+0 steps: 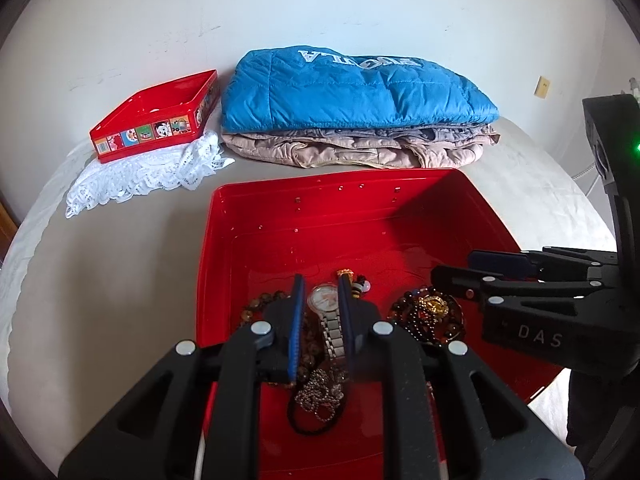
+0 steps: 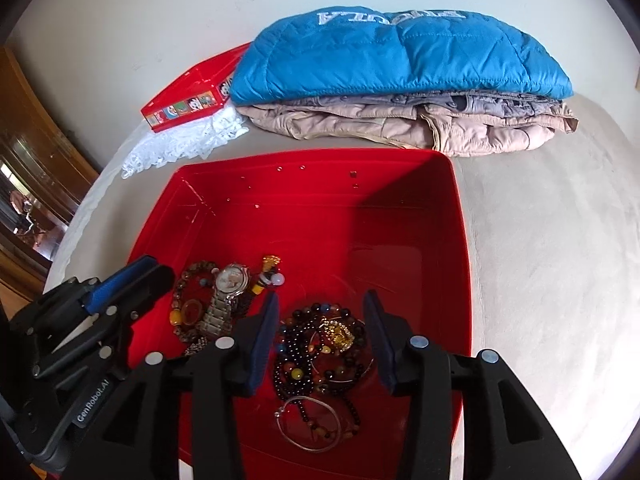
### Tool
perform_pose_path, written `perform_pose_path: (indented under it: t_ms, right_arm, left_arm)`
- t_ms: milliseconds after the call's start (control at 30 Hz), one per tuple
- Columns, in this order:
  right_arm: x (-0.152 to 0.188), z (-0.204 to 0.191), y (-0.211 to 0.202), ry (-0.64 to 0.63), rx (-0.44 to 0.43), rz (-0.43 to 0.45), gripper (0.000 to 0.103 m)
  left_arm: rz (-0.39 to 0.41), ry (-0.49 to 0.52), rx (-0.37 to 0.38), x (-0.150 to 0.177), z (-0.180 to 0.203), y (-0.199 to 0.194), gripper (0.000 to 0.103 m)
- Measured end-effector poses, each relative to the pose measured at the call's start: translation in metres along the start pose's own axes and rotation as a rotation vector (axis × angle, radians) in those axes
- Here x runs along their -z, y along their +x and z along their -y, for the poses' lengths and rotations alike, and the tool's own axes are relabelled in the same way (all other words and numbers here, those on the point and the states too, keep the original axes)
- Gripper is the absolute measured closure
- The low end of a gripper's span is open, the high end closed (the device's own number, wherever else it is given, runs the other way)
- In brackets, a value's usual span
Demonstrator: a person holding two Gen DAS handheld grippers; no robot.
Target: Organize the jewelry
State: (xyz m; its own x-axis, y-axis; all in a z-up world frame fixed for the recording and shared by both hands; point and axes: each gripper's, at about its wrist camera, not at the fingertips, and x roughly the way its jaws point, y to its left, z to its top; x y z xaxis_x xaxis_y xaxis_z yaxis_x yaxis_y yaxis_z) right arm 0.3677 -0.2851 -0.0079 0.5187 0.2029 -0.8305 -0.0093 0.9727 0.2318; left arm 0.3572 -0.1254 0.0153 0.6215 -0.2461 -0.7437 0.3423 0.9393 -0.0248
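Note:
A large red tray [image 1: 360,204] [image 2: 400,208] holds jewelry. A silver watch [image 1: 328,312] [image 2: 226,292] lies among brown bead bracelets [image 2: 188,308]. My left gripper [image 1: 321,284] hovers over it, open, its fingers either side of the watch. A pile of dark bead necklaces with a gold pendant [image 1: 430,312] [image 2: 328,344] lies to the right, with a silver bangle [image 2: 308,424] nearer. My right gripper [image 2: 320,300] is open above that pile, holding nothing. It also shows in the left wrist view [image 1: 496,268].
A small red tin [image 1: 160,116] [image 2: 192,92] stands open on white lace [image 1: 140,180] at the back left. Folded blue [image 1: 352,88] [image 2: 400,56] and beige jackets [image 1: 360,148] lie behind the tray. All rest on a pale bed surface [image 1: 120,260].

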Motion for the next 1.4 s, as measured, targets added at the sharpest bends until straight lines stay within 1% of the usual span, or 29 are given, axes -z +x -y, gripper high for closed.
perform_pose_path:
  t_ms: [100, 133, 267, 400, 500, 567, 600, 667, 733, 800, 867, 933, 1067, 1133, 1233, 1300, 1400]
  right_arm:
    - [0.000, 0.000, -0.001, -0.001, 0.003, 0.007, 0.058]
    - [0.001, 0.001, -0.001, 0.002, 0.002, 0.007, 0.057]
    - [0.001, 0.005, -0.004, 0.013, 0.017, 0.027, 0.048]
    - [0.000, 0.008, -0.007, 0.018, 0.029, 0.045, 0.046]
    - [0.001, 0.008, -0.009, 0.016, 0.033, 0.053, 0.045]
    - [0.002, 0.007, -0.011, 0.014, 0.034, 0.058, 0.042]
    - [0.002, 0.006, -0.013, 0.012, 0.035, 0.062, 0.042]
    - [0.004, 0.005, -0.016, 0.009, 0.034, 0.068, 0.041]
    - [0.006, 0.005, -0.021, 0.010, 0.032, 0.076, 0.039]
    - [0.007, 0.006, -0.025, 0.013, 0.034, 0.082, 0.036]
    - [0.009, 0.007, -0.031, 0.015, 0.043, 0.090, 0.028]
    - [0.012, 0.008, -0.035, 0.015, 0.057, 0.100, 0.025]
    - [0.018, 0.011, -0.044, 0.022, 0.063, 0.101, 0.015]
    - [0.022, 0.012, -0.048, 0.023, 0.060, 0.099, 0.012]
    - [0.029, 0.011, -0.054, 0.020, 0.059, 0.101, 0.006]
    - [0.033, 0.009, -0.057, 0.015, 0.060, 0.102, 0.004]
    - [0.043, 0.006, -0.062, 0.013, 0.053, 0.099, 0.004]
  left_arm:
    - [0.003, 0.004, -0.001, 0.001, 0.002, -0.002, 0.087]
    - [0.005, 0.003, -0.002, 0.001, 0.002, -0.002, 0.085]
    - [0.021, -0.002, -0.018, 0.000, 0.000, -0.005, 0.070]
    - [0.019, -0.024, -0.024, -0.001, -0.005, -0.004, 0.063]
    - [0.017, -0.036, -0.027, -0.001, -0.008, -0.003, 0.056]
    - [0.020, -0.039, -0.021, -0.001, -0.009, -0.004, 0.048]
    - [0.022, -0.037, -0.021, -0.001, -0.008, -0.005, 0.047]
    - [0.027, -0.034, -0.026, -0.001, -0.008, -0.007, 0.039]
    - [0.030, -0.039, -0.032, -0.001, -0.008, -0.010, 0.035]
    - [0.030, -0.046, -0.035, 0.000, -0.008, -0.013, 0.030]
    - [0.033, -0.061, -0.044, 0.000, -0.011, -0.018, 0.023]
    - [0.037, -0.071, -0.058, 0.001, -0.015, -0.022, 0.018]
    - [0.037, -0.088, -0.082, 0.006, -0.022, -0.034, 0.014]
    - [0.037, -0.092, -0.091, 0.009, -0.024, -0.039, 0.013]
    - [0.040, -0.078, -0.121, 0.018, -0.027, -0.049, 0.011]
    - [0.036, -0.070, -0.134, 0.024, -0.029, -0.054, 0.009]
    - [0.026, -0.089, -0.139, 0.033, -0.034, -0.062, 0.008]
